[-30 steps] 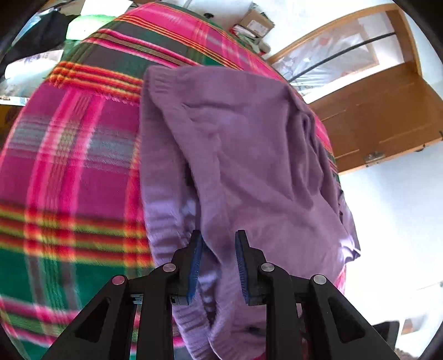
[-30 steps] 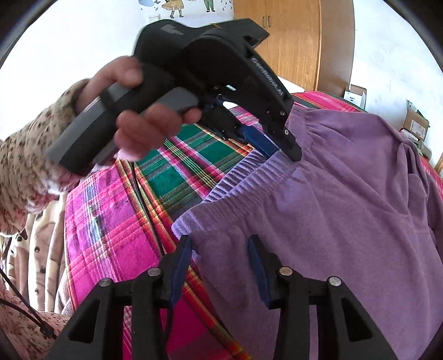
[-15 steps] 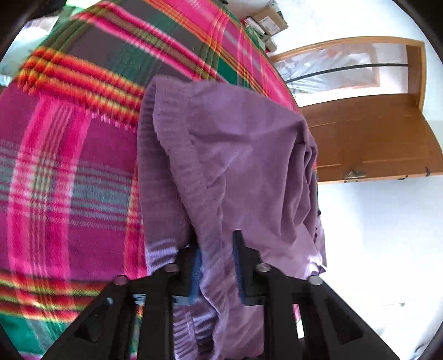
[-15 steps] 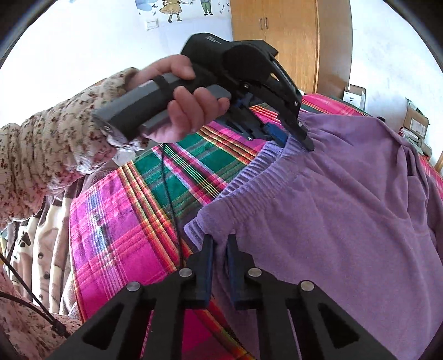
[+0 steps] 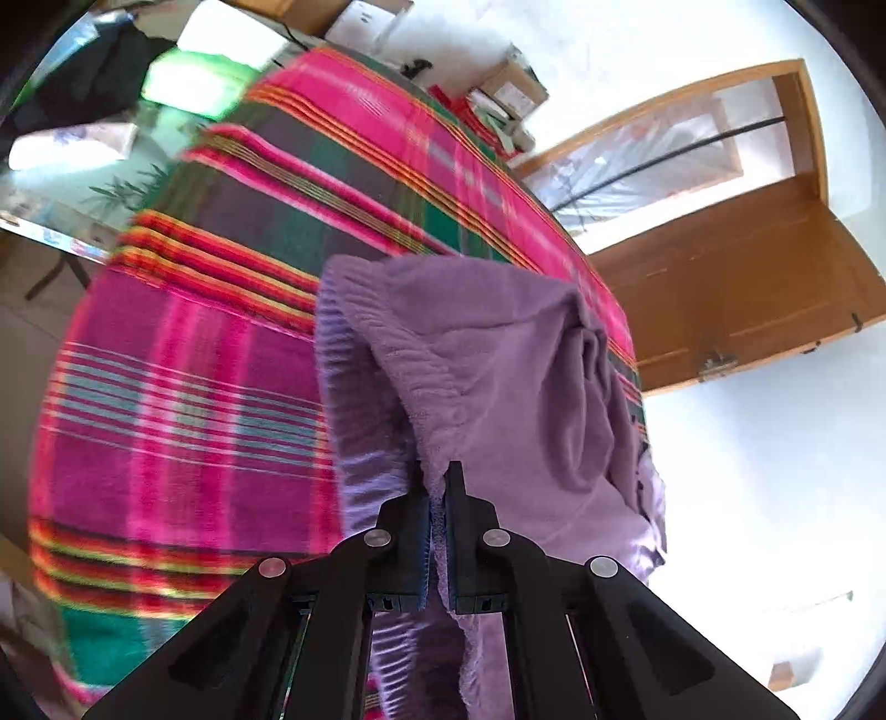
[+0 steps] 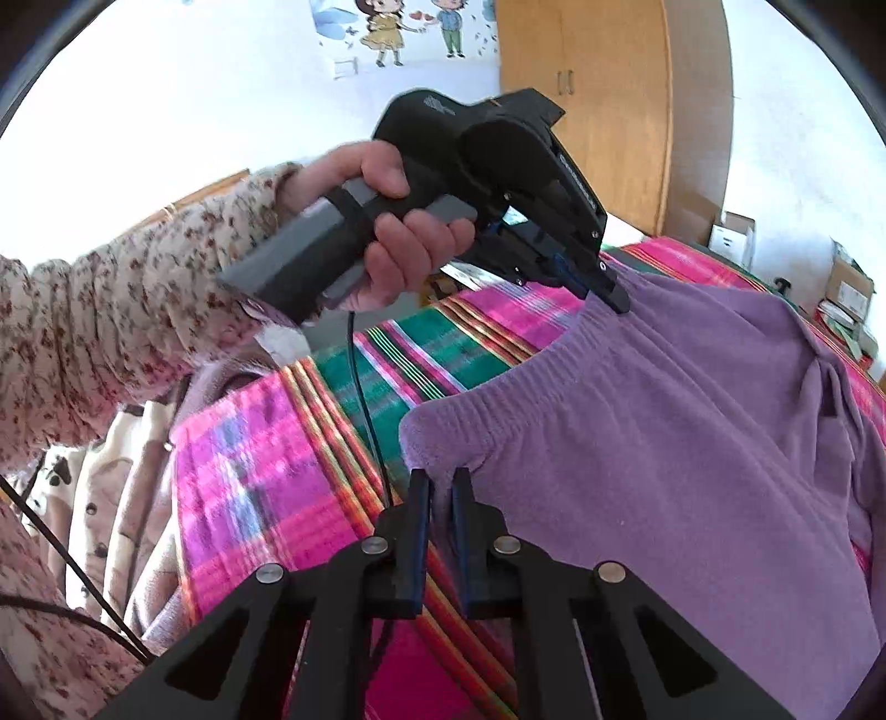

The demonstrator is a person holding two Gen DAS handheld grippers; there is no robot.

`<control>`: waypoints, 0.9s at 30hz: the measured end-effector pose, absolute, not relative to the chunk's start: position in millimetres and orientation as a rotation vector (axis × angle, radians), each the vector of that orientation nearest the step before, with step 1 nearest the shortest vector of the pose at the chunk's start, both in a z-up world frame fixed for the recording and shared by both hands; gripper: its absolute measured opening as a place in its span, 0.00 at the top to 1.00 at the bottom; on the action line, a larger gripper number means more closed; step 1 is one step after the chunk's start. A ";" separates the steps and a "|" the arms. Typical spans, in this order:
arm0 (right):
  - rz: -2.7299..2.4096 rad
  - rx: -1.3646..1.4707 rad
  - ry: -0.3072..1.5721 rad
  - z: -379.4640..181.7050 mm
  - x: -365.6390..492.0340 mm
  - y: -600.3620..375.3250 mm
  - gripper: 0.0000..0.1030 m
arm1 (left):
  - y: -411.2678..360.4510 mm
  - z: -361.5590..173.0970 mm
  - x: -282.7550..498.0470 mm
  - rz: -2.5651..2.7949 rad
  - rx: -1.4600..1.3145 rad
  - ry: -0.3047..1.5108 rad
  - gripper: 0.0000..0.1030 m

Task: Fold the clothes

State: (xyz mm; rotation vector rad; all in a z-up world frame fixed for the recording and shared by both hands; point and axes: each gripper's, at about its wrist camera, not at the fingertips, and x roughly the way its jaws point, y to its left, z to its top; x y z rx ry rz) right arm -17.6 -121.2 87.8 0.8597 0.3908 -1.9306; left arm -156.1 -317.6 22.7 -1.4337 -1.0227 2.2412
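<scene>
Both sets of jaws are nearly closed, each pinching the ribbed waistband of purple trousers (image 6: 692, 443). Seen by the right wrist camera, the right gripper (image 6: 440, 487) holds the near waistband corner and the left gripper (image 6: 606, 291), in a hand (image 6: 398, 243) with a floral sleeve (image 6: 111, 343), holds the far corner, lifting that edge. The trousers lie on a pink, green and orange plaid blanket (image 5: 183, 399), long axis running away from the waistband, legs bunched at the far end. Beyond stand a wooden door (image 5: 736, 282), a wooden wardrobe (image 6: 603, 94), cardboard boxes (image 6: 850, 288) and a cartoon wall sticker (image 6: 415, 30). No writing is legible.
</scene>
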 end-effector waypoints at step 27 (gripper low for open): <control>-1.970 0.931 0.270 79.3 -29.4 -93.0 0.71 | -327.4 18.4 -81.6 2.408 -1.594 -1.028 0.77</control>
